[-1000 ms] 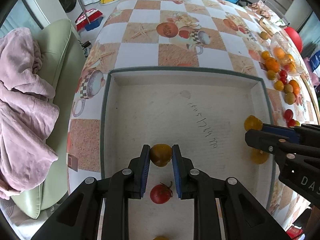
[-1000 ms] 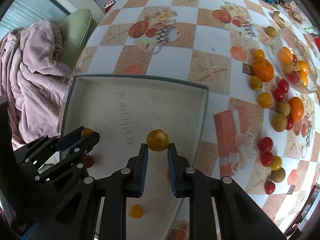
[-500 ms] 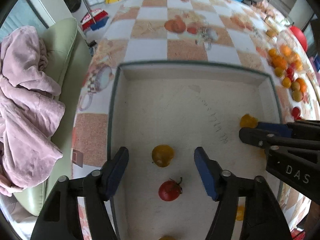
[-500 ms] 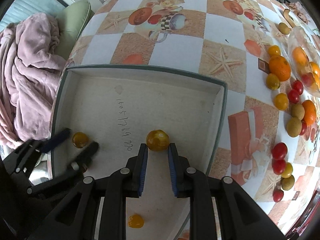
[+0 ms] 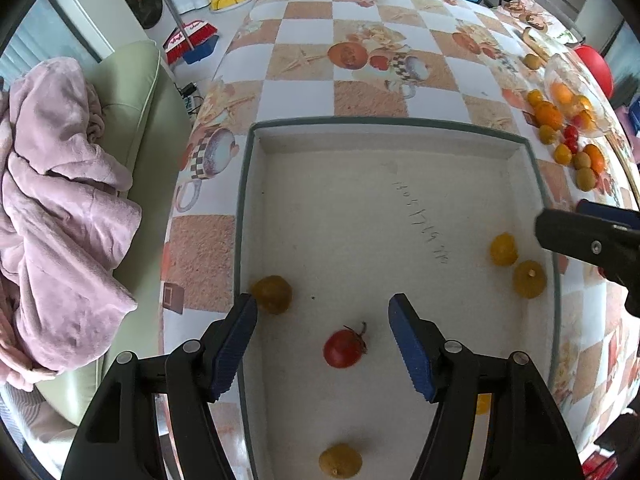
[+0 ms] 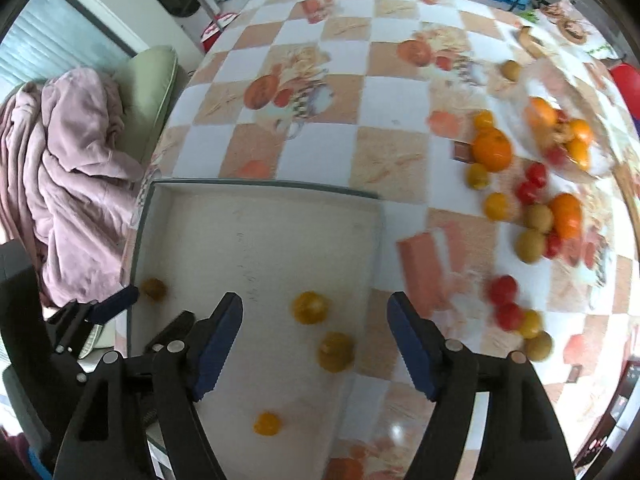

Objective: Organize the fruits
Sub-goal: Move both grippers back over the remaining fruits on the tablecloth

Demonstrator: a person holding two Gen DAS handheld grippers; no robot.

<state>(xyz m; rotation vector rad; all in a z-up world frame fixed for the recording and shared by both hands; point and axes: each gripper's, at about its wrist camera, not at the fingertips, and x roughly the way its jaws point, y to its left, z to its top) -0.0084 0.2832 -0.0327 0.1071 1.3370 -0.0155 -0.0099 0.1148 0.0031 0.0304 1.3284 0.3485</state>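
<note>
Both my tools are spread and hold nothing: left gripper (image 5: 322, 312) over the white tray (image 5: 360, 130), right gripper (image 6: 314, 312) at the tray's right edge. Risk: the yellow fruit (image 5: 272, 294) touches my left finger tip beside the tray wall; a careless sweep could roll it. Tray holds a red tomato (image 5: 343, 348) and several yellow fruits; the loose fruits (image 6: 532, 216) wait on the tablecloth, right view blurred.

left tongs (image 5: 322, 312) opened, released yellow tomato (image 5: 272, 294) | right tongs (image 6: 314, 312) opened; yellow fruit (image 6: 309, 307) dropped in tray (image 5: 400, 136)
</note>
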